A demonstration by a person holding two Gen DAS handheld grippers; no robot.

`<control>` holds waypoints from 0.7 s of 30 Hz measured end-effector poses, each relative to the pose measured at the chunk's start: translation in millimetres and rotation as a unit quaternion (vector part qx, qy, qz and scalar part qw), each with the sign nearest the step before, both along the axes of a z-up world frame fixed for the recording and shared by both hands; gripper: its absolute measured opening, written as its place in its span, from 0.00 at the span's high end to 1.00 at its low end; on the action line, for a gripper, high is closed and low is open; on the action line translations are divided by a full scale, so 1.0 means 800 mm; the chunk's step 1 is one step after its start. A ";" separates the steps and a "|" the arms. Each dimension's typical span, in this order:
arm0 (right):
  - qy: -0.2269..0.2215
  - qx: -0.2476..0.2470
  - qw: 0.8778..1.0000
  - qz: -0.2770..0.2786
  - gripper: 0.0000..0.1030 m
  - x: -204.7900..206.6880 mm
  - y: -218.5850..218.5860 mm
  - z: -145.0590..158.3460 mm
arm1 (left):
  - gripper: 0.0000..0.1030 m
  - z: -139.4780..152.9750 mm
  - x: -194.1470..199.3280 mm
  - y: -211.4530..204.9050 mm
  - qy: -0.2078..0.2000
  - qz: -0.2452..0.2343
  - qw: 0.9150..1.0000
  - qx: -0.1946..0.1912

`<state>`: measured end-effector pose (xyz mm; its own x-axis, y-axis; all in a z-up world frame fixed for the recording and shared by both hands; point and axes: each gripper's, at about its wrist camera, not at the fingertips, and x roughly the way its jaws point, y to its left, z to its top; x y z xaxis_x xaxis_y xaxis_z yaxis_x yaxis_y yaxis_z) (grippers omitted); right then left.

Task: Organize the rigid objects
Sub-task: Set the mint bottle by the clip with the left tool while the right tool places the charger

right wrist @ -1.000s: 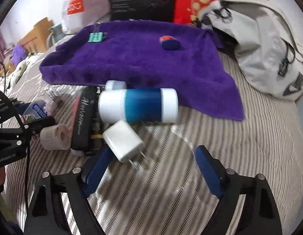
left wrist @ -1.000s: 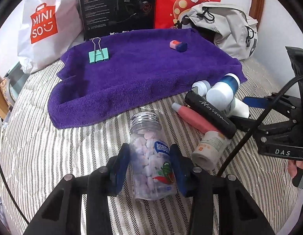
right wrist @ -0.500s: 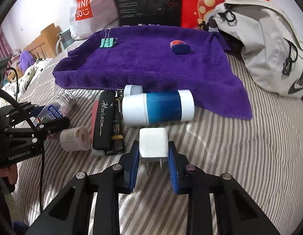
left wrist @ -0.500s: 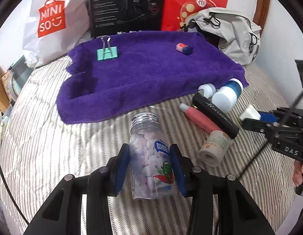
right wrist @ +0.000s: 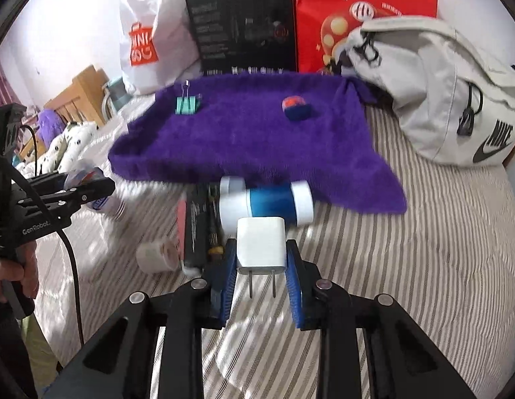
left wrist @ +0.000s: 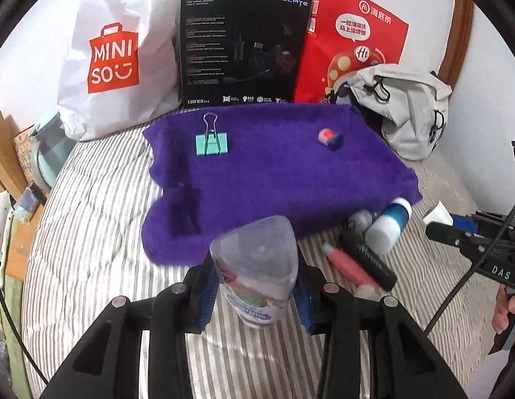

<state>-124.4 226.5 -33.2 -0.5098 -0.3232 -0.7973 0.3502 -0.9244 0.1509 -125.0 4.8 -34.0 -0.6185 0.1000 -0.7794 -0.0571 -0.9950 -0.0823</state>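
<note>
My left gripper (left wrist: 254,286) is shut on a clear candy bottle (left wrist: 255,266), lifted and tipped so its base faces the camera. My right gripper (right wrist: 261,266) is shut on a white charger plug (right wrist: 260,246), prongs toward the camera, held above the bed. A purple towel (left wrist: 274,173) lies ahead with a teal binder clip (left wrist: 211,143) and a blue-pink eraser (left wrist: 330,138) on it. A blue-white bottle (right wrist: 267,204), a black tube (left wrist: 367,257), a pink tube (left wrist: 348,262) and a small white roll (right wrist: 154,259) lie at the towel's near edge.
The striped bed (right wrist: 440,266) carries everything. A white Miniso bag (left wrist: 107,53), a black box (left wrist: 240,46) and a red bag (left wrist: 353,40) stand behind the towel. A grey backpack (right wrist: 440,93) lies at the right.
My left gripper lifted the candy bottle off the bed and tipped it base-forward. My right gripper closed on the white charger plug and raised it. Both moved toward the towel.
</note>
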 end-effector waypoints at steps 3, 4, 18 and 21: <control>0.006 -0.004 1.000 -0.001 0.73 -0.014 -0.001 0.009 | 0.63 -0.006 -0.009 -0.004 -0.006 -0.003 1.000 0.002; 0.009 -0.004 1.000 -0.001 0.73 -0.019 -0.002 0.011 | 0.63 -0.008 -0.010 -0.006 -0.005 0.002 1.000 0.003; -0.001 -0.006 1.000 0.003 0.74 -0.041 -0.010 0.004 | 0.64 -0.005 -0.010 -0.024 0.002 0.006 0.998 0.056; 0.000 -0.015 1.000 -0.001 0.74 -0.051 -0.010 0.007 | 0.64 0.008 -0.017 -0.028 0.011 0.007 0.998 0.065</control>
